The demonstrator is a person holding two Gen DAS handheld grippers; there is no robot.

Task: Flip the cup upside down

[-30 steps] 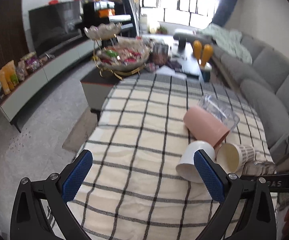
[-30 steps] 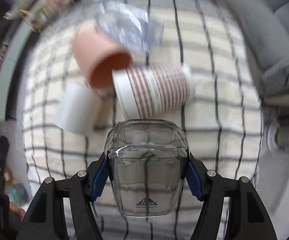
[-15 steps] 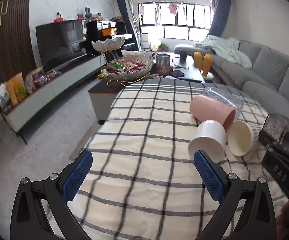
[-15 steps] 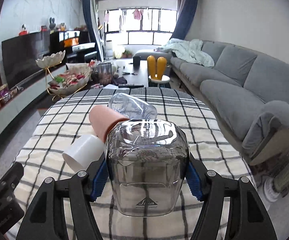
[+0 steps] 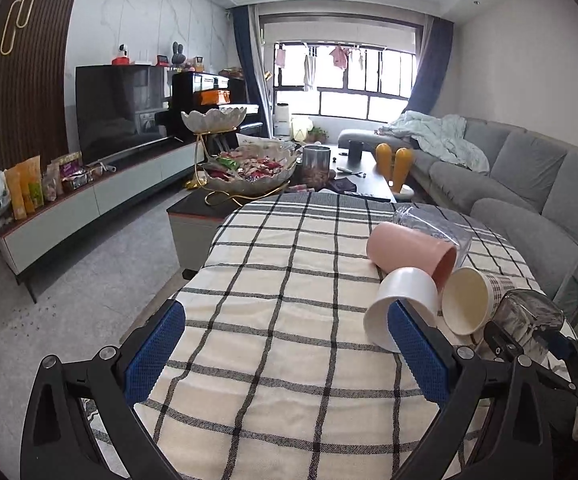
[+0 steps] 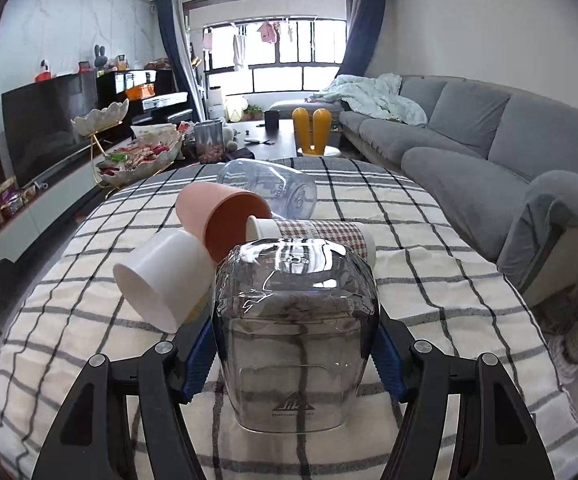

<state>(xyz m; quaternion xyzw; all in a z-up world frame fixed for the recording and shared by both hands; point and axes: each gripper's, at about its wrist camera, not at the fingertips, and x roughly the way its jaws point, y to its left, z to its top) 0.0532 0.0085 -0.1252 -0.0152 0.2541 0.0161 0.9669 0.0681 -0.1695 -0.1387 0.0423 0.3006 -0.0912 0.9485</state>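
Right wrist view: your right gripper (image 6: 295, 354) pinches the clear cup (image 6: 295, 320), base up, over the checked bench (image 6: 429, 280). At 11 o'clock a white cup (image 6: 161, 280) lies sideways. Your left gripper (image 5: 285, 356) is spread, holding nothing.

Four cups lying on worktop (image 6: 429, 280): plastic cup (image 6: 161, 280) left, mug (image 6: 221, 216) behind it, paper cup (image 6: 321, 236) right, glass (image 6: 273, 188) farthest back. Sofa (image 6: 489, 140) right of worktop.
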